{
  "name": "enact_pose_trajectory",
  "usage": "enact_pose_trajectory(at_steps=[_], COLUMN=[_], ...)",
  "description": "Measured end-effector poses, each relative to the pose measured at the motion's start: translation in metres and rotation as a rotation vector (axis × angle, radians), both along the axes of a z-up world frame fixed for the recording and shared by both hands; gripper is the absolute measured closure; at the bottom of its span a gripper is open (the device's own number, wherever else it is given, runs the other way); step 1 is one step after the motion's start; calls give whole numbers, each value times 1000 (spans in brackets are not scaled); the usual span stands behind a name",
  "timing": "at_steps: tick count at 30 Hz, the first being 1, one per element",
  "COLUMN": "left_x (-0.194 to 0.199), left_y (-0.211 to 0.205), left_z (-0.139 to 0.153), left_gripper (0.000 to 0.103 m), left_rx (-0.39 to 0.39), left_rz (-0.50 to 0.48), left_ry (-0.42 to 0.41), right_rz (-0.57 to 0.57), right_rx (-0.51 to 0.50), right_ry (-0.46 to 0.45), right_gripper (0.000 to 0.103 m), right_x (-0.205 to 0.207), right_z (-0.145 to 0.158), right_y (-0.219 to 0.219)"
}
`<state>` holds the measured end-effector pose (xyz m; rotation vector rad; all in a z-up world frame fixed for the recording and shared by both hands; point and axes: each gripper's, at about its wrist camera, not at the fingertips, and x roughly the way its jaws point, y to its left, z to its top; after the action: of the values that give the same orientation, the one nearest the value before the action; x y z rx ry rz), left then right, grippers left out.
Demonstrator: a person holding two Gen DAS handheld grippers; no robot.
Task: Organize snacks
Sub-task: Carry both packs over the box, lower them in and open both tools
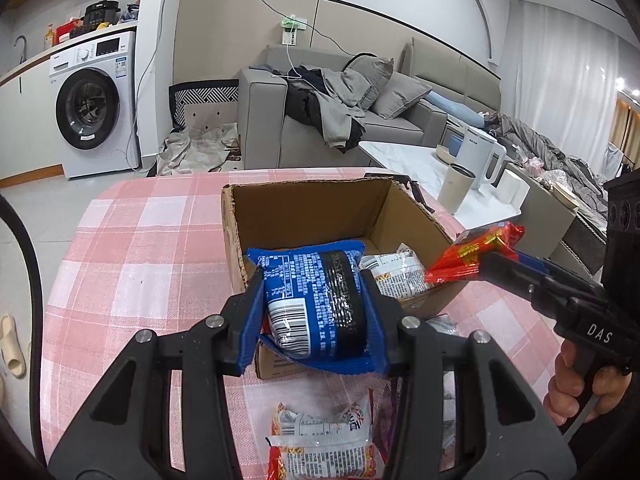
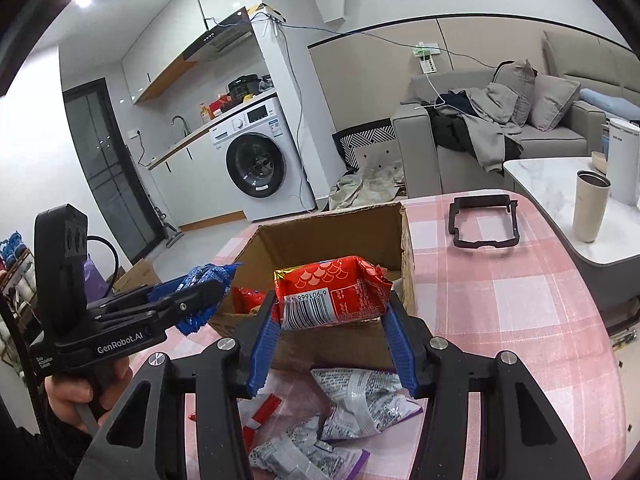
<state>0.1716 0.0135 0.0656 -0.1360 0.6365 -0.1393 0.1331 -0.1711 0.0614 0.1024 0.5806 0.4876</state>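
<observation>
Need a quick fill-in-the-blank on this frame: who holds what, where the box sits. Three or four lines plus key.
1. The left gripper is shut on the ____ snack packet.
2. The right gripper is shut on the ____ snack packet.
3. Both packets hang near an open ____ box.
4. The box sits on a pink checked ____.

Missing words: blue; red; cardboard; tablecloth

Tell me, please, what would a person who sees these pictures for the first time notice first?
Most striking are the two packets held up in front of the open cardboard box: the left gripper clamps a blue snack packet, and the right gripper clamps a red snack packet. The box stands on a pink checked tablecloth, with more packets loose before it.
</observation>
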Motion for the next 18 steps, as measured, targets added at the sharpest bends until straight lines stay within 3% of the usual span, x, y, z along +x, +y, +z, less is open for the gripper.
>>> enact_pose_trajectory(at_steps=[18], left_x=[40], left_y=[1], left_z=[-12], left_gripper=[62], left_rx=[4], left_rz=[5], left_ry=[17], right_rz=[14], right_rx=[-16], right_ry=[21], right_gripper=[52], right_x=[27], right_z=[-5], right_y=[19])
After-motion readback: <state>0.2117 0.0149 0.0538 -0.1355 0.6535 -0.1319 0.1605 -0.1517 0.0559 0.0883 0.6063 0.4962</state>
